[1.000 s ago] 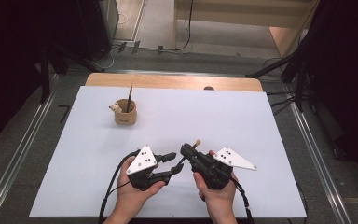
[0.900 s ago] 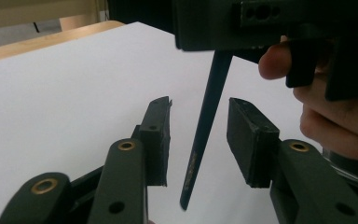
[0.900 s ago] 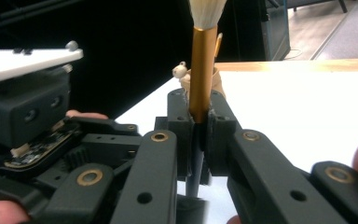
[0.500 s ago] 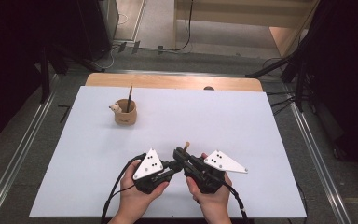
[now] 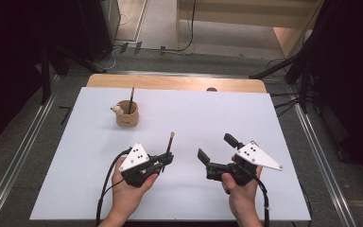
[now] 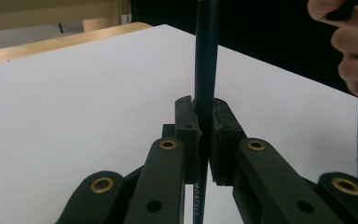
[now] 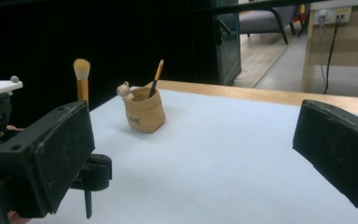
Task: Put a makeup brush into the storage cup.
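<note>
Left gripper (image 5: 166, 160) clamped on the brush (image 5: 170, 144), right gripper (image 5: 215, 150) empty.
Brush stands upright between the left pads, bristles up, above the white table (image 5: 274, 123). Right jaws, just opened wide, sit well apart from it. Tan pouch (image 5: 126, 115) farther back holds one pencil (image 5: 131, 98).

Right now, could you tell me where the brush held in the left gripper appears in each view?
High view: the brush stands left of centre, rising from the left gripper.
Left gripper view: its dark handle runs up the middle, clamped between the jaws.
Right gripper view: its pale tip stands at upper left.
Shared landmark: the tan pot, in the high and right gripper views.
</note>
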A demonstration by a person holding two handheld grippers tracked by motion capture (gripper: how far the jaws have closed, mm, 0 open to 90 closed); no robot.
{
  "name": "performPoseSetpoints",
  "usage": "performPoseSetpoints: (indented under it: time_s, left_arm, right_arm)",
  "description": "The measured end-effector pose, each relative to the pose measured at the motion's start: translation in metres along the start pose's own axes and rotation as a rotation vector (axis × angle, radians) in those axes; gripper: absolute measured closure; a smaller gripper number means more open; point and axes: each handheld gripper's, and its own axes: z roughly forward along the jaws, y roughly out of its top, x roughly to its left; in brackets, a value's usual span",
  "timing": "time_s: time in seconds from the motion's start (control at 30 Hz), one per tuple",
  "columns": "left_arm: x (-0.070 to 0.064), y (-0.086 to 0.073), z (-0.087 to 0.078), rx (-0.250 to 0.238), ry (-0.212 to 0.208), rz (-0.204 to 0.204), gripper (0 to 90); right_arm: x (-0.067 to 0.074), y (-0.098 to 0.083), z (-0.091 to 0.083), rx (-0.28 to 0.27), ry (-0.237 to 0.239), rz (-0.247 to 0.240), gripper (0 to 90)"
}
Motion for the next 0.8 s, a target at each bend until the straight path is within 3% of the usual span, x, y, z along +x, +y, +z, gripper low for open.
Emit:
performPoseSetpoints:
  time_s: [0.17,0.3,0.37,0.53,0.63,0.8]
  left_arm:
    - [0.010,0.000,-0.006,-0.014,0.021,-0.010,84.8]
    - [0.018,0.002,-0.012,-0.032,0.040,-0.023,84.8]
    - [0.022,0.004,-0.016,-0.041,0.053,-0.027,84.8]
    - [0.034,0.007,-0.026,-0.066,0.085,-0.044,84.8]
    - [0.041,0.010,-0.031,-0.076,0.106,-0.047,84.8]
    - [0.052,0.015,-0.035,-0.100,0.125,-0.067,84.8]
  right_arm:
    - [-0.013,-0.001,-0.008,0.010,-0.066,-0.052,0.0]
    - [-0.023,-0.006,-0.012,0.041,-0.104,-0.061,0.0]
    - [-0.029,-0.011,-0.016,0.038,-0.102,-0.057,0.0]
    - [-0.043,-0.025,-0.031,0.053,-0.129,-0.127,0.0]
    - [-0.054,-0.034,-0.042,0.062,-0.129,-0.141,0.0]
    - [-0.071,-0.051,-0.059,0.111,-0.178,-0.161,0.0]
